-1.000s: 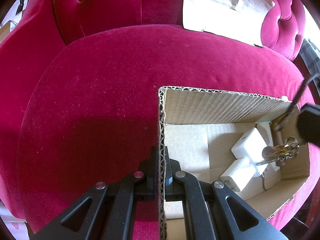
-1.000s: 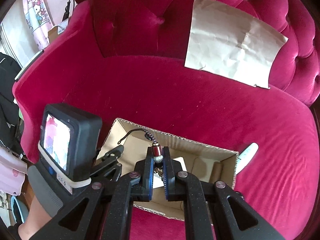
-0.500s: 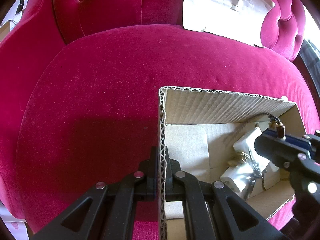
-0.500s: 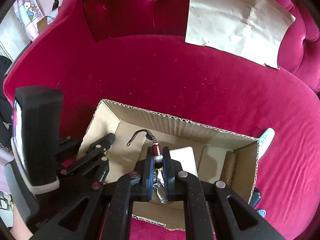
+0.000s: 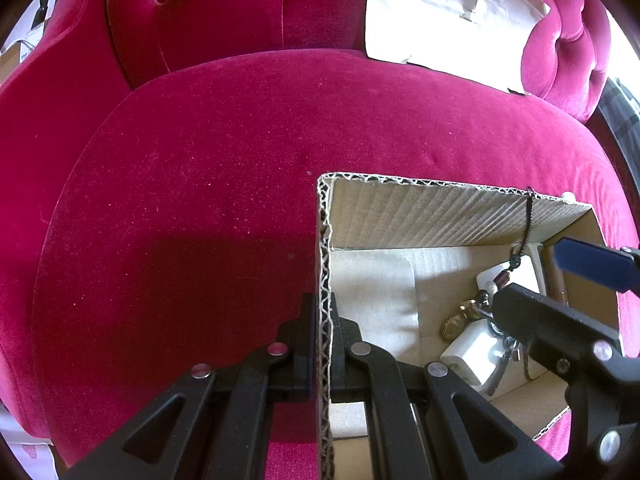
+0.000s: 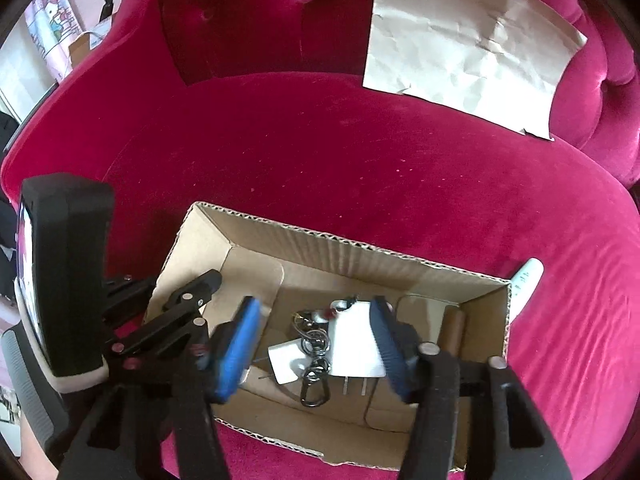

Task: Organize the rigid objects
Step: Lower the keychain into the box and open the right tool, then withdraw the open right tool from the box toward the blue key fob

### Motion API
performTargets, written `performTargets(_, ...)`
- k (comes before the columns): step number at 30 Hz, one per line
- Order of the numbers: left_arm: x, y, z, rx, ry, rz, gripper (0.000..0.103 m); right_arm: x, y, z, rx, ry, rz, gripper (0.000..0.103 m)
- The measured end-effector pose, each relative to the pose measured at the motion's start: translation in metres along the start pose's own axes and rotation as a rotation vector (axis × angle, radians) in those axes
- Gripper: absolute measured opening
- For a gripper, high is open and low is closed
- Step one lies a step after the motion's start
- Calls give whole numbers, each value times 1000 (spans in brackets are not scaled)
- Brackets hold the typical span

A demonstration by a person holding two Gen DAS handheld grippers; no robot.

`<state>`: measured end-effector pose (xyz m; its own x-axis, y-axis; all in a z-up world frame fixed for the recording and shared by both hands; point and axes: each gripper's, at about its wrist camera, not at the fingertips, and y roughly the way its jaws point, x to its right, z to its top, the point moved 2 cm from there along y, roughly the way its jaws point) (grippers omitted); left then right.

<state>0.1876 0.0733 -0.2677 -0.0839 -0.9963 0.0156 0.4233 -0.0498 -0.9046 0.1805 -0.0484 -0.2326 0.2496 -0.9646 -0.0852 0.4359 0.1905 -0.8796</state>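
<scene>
Cardboard box (image 6: 400,258) sits on the magenta velvet sofa seat (image 6: 360,160), open top. Inside: keychain (image 6: 314,346) with metal rings, carabiner clip and a beaded cord, lying across two white plug adapters (image 6: 358,340); a brown cylinder (image 6: 452,330) stands against the right end wall. Keychain's long axis runs roughly near-to-far in the right wrist view, clip end toward the camera, bead end toward the far wall. Right gripper (image 6: 314,350) is over the box, blue-padded jaws spread wide, nothing between them, keychain lying free below the gap. Left gripper (image 5: 325,320) has its jaws clamped on the box's left side wall (image 5: 324,280), one finger inside, one outside. Left wrist view only: the black cord (image 5: 529,216) draped up against the far wall near the rim, plus a gold charm (image 5: 454,326) beside the adapters. Right wrist view only: a white tube (image 6: 526,280) on the cushion just outside the box's right end. Crumpled paper sheet (image 6: 460,44) leans on the sofa backrest, well apart from the box.
</scene>
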Motion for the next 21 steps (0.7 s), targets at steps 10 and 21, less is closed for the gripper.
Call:
performTargets(10,0,0,0,0,0,-1,3,13,-4,1,1,19,-72,102)
performTargets(21,2,0,0,1,5,4,3,13,-19,1,28,5,-83,103)
